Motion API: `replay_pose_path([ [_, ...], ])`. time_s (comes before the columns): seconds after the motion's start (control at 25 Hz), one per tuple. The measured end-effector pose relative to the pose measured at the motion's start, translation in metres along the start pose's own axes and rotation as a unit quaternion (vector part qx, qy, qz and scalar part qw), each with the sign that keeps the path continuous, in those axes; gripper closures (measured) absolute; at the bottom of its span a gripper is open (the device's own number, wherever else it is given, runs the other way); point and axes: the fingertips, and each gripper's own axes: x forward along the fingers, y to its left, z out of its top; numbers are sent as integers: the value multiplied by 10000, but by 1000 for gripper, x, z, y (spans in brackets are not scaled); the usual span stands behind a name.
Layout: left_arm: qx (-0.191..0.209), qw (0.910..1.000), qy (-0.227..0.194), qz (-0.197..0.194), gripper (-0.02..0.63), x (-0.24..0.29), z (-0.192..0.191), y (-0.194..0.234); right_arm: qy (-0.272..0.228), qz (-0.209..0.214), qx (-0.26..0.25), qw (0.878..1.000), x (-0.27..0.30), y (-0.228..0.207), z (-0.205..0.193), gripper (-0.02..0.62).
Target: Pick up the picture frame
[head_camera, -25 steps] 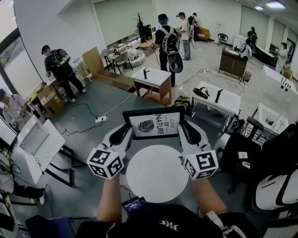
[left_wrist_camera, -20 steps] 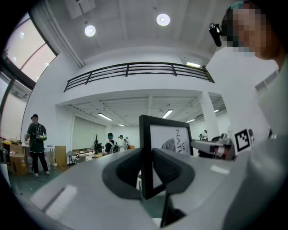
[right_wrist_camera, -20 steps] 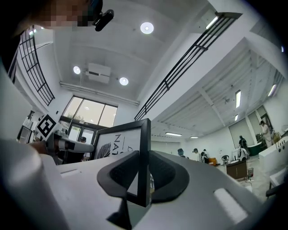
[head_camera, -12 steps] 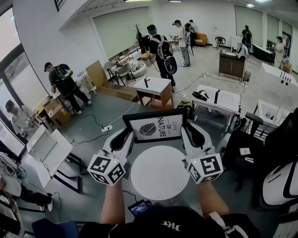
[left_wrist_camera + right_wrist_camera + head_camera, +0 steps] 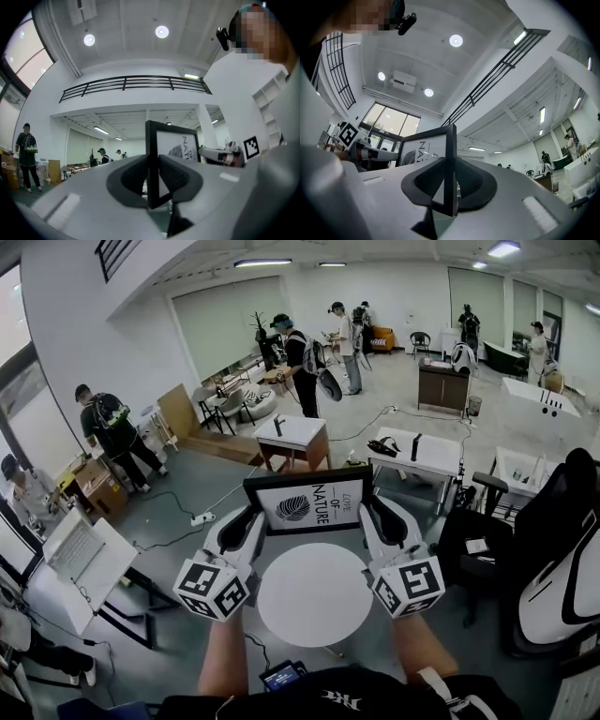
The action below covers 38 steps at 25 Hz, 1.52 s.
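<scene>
So, the black-framed picture with a leaf print (image 5: 309, 501) is up in the air over the round white table top (image 5: 314, 615). It's pinched by its side edges: left gripper (image 5: 248, 521) clamped on the left edge, right gripper (image 5: 382, 519) clamped on the right.

Each grip only has a thin strip of frame. My worry is that if the hands drift apart or twist unevenly, it slips out and smacks the table.

A black-and-white office chair (image 5: 562, 559) sits close on the right. A white-topped wooden side table (image 5: 292, 432) and some people are well apart ahead. Nothing really blocks the way.
</scene>
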Motion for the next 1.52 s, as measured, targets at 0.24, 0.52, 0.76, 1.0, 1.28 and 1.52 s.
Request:
replay_pose_path([
  [0.24,-241,9997,28,-7,532,-59,7,0,138,78,52,9999,-22,48,18,526],
  [0.52,-451,9989,68,112,532,-146,-24,-1,300,173,5,9994,-71,121,-2,526],
  [0.76,-574,9983,66,103,532,-170,-26,-9,338,228,16,9992,-87,138,4,526],
  [1.0,-474,9986,-91,204,532,-178,1,-17,178,431,-13,9989,-92,141,29,526],
  [1.28,-422,9987,-136,243,533,-169,23,-55,106,567,-90,9983,-118,117,58,526],
  [1.52,-416,9987,-106,268,534,-165,19,-88,39,588,-48,9982,-140,95,64,525],
])
